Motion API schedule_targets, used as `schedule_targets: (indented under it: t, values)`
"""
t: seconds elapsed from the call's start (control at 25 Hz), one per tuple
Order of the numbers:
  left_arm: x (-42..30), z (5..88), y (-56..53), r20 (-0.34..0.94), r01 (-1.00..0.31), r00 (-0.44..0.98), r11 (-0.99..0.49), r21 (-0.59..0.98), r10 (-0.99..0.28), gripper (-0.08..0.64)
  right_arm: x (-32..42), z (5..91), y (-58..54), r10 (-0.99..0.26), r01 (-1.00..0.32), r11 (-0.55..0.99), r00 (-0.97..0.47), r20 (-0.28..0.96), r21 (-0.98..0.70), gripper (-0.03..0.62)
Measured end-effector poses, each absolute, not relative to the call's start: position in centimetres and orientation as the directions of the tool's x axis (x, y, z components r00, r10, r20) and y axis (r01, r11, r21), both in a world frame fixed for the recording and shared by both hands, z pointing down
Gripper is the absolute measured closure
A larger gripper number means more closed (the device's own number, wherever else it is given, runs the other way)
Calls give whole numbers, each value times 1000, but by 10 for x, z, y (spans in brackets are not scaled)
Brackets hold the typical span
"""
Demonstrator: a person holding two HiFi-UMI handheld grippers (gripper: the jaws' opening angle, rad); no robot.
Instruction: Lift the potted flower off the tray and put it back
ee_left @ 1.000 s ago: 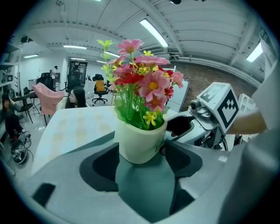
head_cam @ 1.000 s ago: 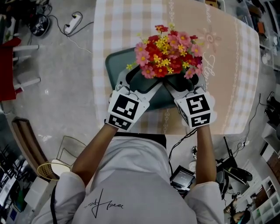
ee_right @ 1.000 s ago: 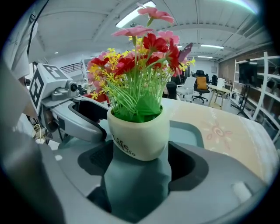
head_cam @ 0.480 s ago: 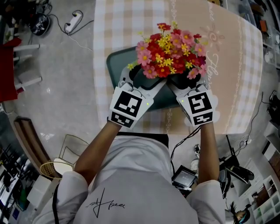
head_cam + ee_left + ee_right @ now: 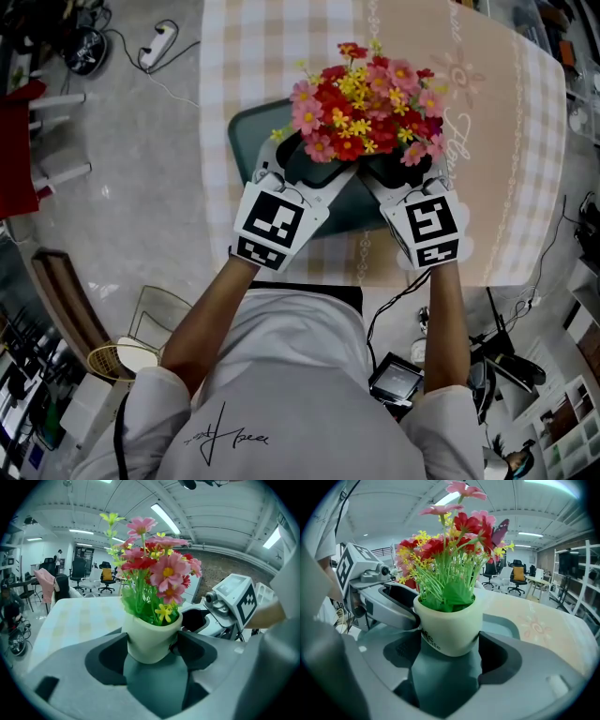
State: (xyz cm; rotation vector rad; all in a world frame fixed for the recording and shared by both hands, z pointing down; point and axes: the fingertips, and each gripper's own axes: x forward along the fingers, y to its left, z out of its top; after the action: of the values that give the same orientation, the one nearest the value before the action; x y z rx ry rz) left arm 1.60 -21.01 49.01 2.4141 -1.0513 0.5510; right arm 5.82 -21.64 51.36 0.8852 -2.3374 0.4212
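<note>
On the near part of the checked table (image 5: 281,47), over the teal tray (image 5: 246,131): gripping the potted flower (image 5: 361,108) from two sides at once. Closed to a narrow gap on the cream pot with the left gripper (image 5: 150,648), dark pads pressed against its lower wall; closed the same way with the right gripper (image 5: 447,644) from the opposite side. Seems raised just clear of the tray floor, though hard to tell whether touching or apart.

To do this step well: keep both squeezes even and move the two hands as one, level, so as not to tip the pot. Hold upright, being probably top-heavy with those tall stems. Mind the tapering wall, likely to slide down through slackened pads. Lower straight onto the middle of the tray, set flat, and only then ease off.

Underneath, a cloth in pale pink and cream checks with a printed flower motif toward the right. Beyond the table edge, grey floor (image 5: 122,187) with a power strip (image 5: 161,42) and cables. Around, an office hall: ceiling strip lights (image 5: 164,517), swivel chairs (image 5: 105,578), shelving (image 5: 581,573) at the right.
</note>
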Motion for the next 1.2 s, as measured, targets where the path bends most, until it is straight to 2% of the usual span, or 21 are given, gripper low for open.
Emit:
schedule_targets:
  t: [1.2]
  values:
    - [14, 481, -207, 510, -752, 632, -621, 220, -584, 235, 55, 503, -213, -534, -698, 714, -597, 599, -59, 201]
